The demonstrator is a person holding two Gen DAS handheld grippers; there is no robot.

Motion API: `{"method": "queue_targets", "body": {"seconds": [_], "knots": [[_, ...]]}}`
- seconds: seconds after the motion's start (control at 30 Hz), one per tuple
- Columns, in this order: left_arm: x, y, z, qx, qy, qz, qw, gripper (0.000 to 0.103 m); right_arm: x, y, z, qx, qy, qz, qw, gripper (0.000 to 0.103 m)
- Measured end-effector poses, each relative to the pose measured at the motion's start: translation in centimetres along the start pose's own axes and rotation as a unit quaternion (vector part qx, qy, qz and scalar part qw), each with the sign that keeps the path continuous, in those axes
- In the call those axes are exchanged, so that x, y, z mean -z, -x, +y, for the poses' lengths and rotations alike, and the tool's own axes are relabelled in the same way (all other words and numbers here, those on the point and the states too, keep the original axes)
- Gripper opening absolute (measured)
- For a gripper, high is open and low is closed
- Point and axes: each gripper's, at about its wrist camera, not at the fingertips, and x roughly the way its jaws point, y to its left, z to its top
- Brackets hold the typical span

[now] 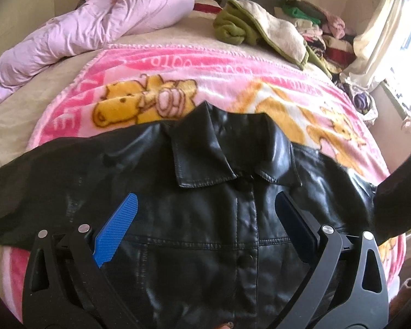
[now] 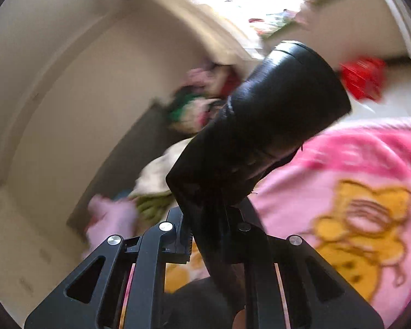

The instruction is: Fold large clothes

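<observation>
Hovering wide open just above the front placket, left gripper (image 1: pixel 205 224) gripping nothing, blue pads (image 1: pixel 117 230) flanking the button line of the black leather jacket (image 1: pixel 205 260) without pressing on it; lying flat beneath and ahead of that gripper, collar (image 1: pixel 222 150) just beyond the fingertips, body spreading over the pink cartoon blanket (image 1: pixel 128 65) on the bed; off to that gripper's right, rising clear of the blanket, the jacket's sleeve (image 2: pixel 274 115), clamped near its lower part in the right gripper (image 2: pixel 213 235), jaws closed tight on the leather, cuff end jutting ahead of the fingers; blurring heavily in the right wrist view, so judging the exact bite as uncertain. Risking, probably, a slip: being smooth and stiff, leather sliding out of a narrow pinch during a quick swing; risking also dragging the whole jacket sideways, with nothing pinning the body down, skewing the collar and bunching the blanket underneath; possibly springing back open once laid across, thick leather resisting a crease. Sitting well beyond the collar, the lilac quilt (image 1: pixel 90 24) and the heap of clothes (image 1: pixel 260 33), far enough off to be posing little trouble.
</observation>
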Motion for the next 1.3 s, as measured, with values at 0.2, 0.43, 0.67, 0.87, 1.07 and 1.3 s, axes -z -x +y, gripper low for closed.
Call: {"method": "queue_targets", "body": {"seconds": [0.2,0.43,0.67,0.87,1.07,1.3], "knots": [[-1.1,1.8,3.5,0.022,0.039,-0.014,0.9989,0.094,3.9,-2.2,10.3,-0.104,0.109,0.047,0.988,0.013],[-2.1,4.1,8.1,0.06,0.087,-0.034,0.9938,0.094,13.0,-5.1,19.3,-0.171,0.246,0.112,0.947,0.013],[-2.0,5.5,12.4,0.12,0.137,-0.048,0.982,0.094,23.7,-7.6,22.1,-0.189,0.32,0.194,0.908,0.013],[-0.7,4.9,15.4,0.174,0.179,-0.041,0.9673,0.094,32.3,-7.5,23.2,-0.195,0.383,0.25,0.868,0.013],[1.2,3.1,17.0,0.211,0.208,-0.016,0.955,0.094,38.2,-8.0,22.6,-0.178,0.417,0.298,0.84,0.017],[3.4,0.5,17.2,0.197,0.208,0.033,0.9574,0.094,39.9,-8.3,21.3,-0.156,0.42,0.347,0.824,0.094]]}}
